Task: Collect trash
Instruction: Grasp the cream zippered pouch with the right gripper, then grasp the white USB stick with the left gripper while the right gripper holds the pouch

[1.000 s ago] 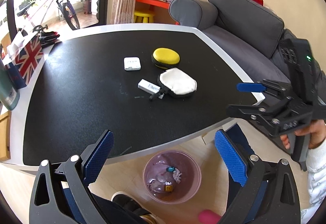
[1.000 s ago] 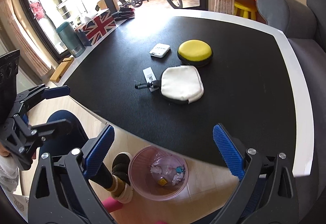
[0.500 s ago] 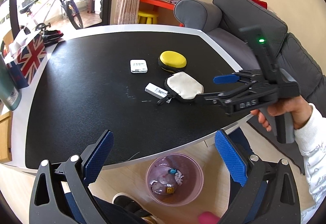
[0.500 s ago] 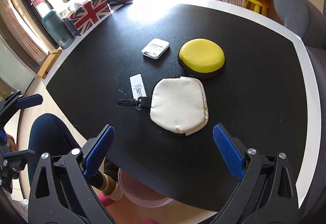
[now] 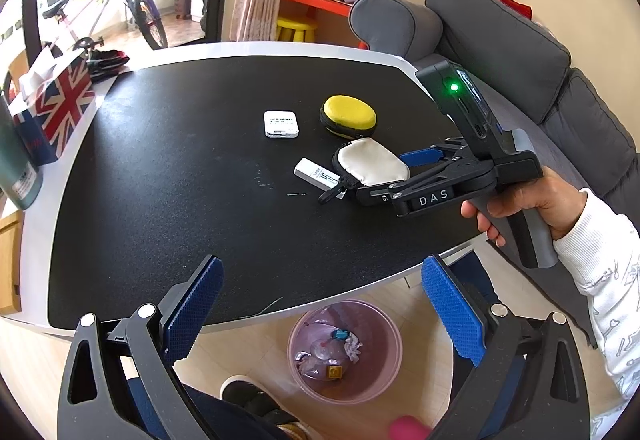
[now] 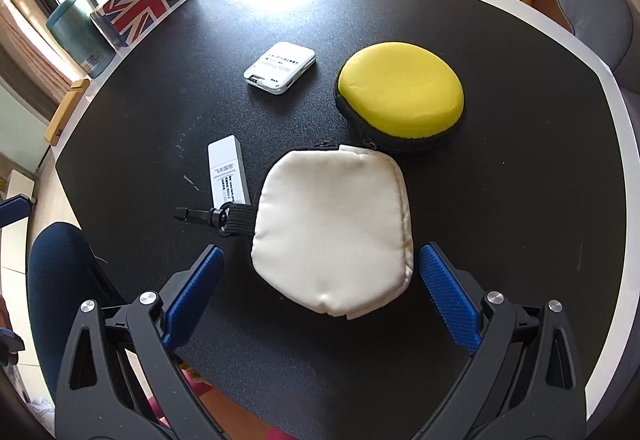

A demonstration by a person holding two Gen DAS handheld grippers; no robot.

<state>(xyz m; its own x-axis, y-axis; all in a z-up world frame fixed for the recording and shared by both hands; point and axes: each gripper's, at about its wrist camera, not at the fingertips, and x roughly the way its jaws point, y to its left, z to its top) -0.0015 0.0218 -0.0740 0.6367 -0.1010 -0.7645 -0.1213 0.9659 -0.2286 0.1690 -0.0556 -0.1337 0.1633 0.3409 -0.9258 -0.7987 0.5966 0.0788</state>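
Far left on the black round table (image 6: 520, 208): a Union Jack tissue box (image 6: 146, 2) and a teal metal flask (image 6: 78, 36), well away from the work. Toward the middle, a slim white plastic stick with printed label (image 6: 228, 172), lying flat, just beside the black clip strap of a cream padded fabric pouch (image 6: 334, 228). Beyond those, a small white rounded-rectangle device (image 6: 280, 69); to its right, a yellow-topped round zip case (image 6: 400, 96), near the pouch's far edge, contact hard to tell.

Right gripper (image 6: 320, 288) low over the table, blue-padded fingers (image 6: 448, 300) spread wide and empty, straddling the near end of the pouch without touching it. Left gripper (image 5: 320, 316) held back off the near table edge, fingers equally wide, nothing held, above a pink translucent plastic bin (image 5: 345, 350) on the floor with scraps already inside.

Likely step: taking the pouch for the bin. Best done by sliding forward a little more so the pads meet the pouch's flanks squarely, not its tapered near corner; closing gently, since soft padding will squash and may slip; lifting straight up so the trailing strap clears the stick without dragging it; then carrying back over the near edge to the bin.
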